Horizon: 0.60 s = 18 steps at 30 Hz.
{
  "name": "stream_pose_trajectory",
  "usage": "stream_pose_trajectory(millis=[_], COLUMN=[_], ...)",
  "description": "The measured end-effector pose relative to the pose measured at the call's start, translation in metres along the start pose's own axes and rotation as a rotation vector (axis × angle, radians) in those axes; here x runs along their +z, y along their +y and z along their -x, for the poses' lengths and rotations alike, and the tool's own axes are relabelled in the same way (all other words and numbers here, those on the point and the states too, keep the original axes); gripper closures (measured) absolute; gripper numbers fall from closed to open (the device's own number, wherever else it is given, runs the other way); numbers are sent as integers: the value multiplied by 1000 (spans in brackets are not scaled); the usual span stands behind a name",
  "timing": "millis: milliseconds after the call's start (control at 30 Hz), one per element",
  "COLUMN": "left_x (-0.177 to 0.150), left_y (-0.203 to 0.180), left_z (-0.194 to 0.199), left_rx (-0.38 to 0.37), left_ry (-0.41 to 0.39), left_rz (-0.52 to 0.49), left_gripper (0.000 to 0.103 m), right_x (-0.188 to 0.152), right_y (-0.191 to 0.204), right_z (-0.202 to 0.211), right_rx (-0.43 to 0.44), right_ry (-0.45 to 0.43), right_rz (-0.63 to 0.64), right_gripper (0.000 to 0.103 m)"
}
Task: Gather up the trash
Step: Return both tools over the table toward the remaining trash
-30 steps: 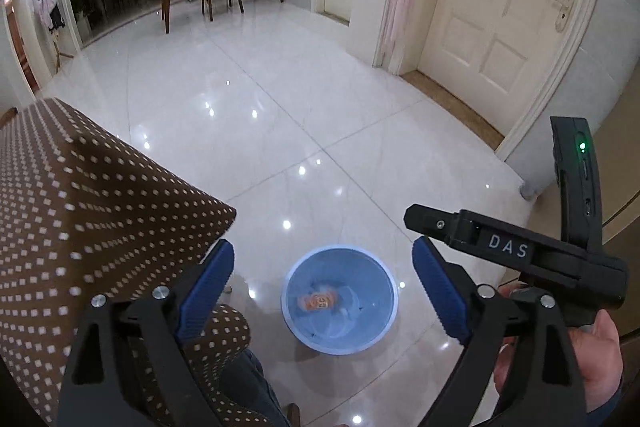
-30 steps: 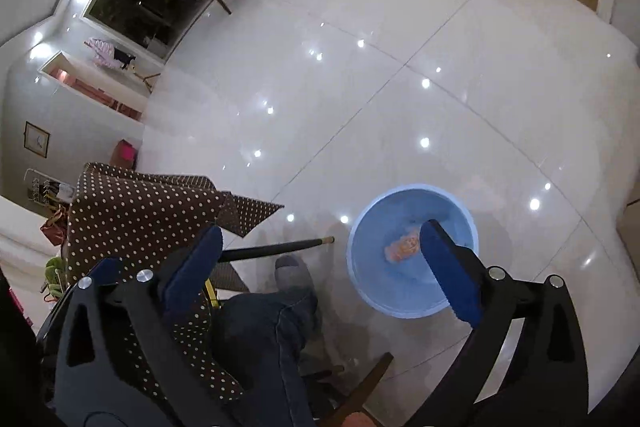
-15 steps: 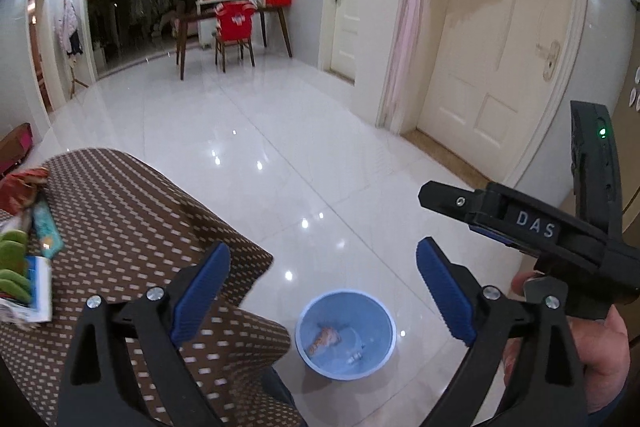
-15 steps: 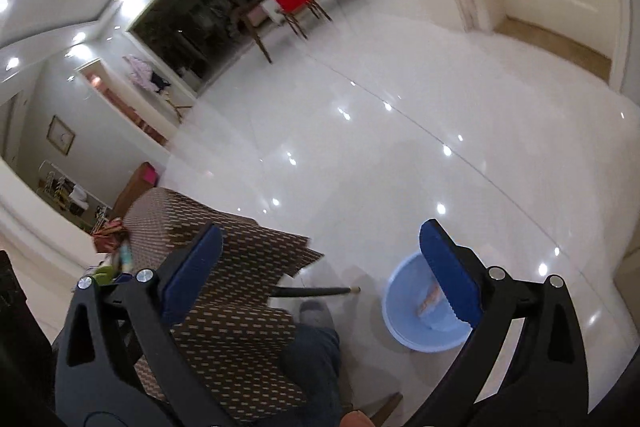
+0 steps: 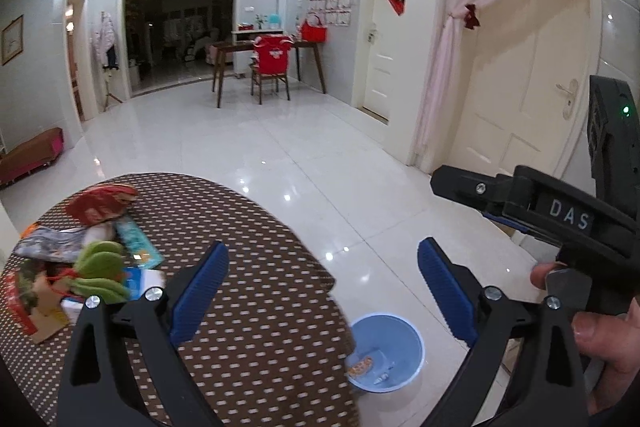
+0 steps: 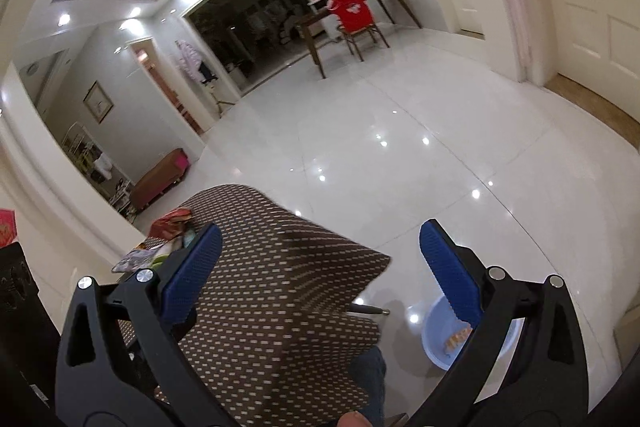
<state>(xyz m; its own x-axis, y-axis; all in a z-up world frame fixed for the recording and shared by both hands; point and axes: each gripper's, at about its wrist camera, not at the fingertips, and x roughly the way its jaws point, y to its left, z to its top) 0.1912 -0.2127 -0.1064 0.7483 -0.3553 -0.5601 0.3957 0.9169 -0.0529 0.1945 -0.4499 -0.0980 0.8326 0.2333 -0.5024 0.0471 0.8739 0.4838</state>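
Now both views have lifted from the bin (image 5: 385, 353) toward the tabletop (image 5: 256, 307); left hand-held gripper (image 5: 323, 297) and right hand-held gripper (image 6: 320, 281) gape empty, trash pile (image 5: 86, 259) ahead-left, next pickup likely

Both views tilted up, table trash (image 5: 92, 259) revealed

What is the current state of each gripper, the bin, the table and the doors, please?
Left gripper: open, holding nothing.
Right gripper: open, holding nothing.
Blue bin: upright on the floor, with a few scraps inside.
Table: covered with a dotted cloth.
Wrapper pile: lying on the table.
White doors: closed.
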Motion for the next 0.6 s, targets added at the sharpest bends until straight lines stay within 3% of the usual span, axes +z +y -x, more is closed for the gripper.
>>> stream_pose_trajectory(millis=[600], left_x=[-36], left_y=[130], left_z=[68], left_rx=[209], left_ry=[-63], left_rz=[162], left_gripper=[9], right_x=[-36], right_y=[153], right_z=[-69], right_rx=[123], right_ry=[117], right_rz=[283], right_gripper=[6])
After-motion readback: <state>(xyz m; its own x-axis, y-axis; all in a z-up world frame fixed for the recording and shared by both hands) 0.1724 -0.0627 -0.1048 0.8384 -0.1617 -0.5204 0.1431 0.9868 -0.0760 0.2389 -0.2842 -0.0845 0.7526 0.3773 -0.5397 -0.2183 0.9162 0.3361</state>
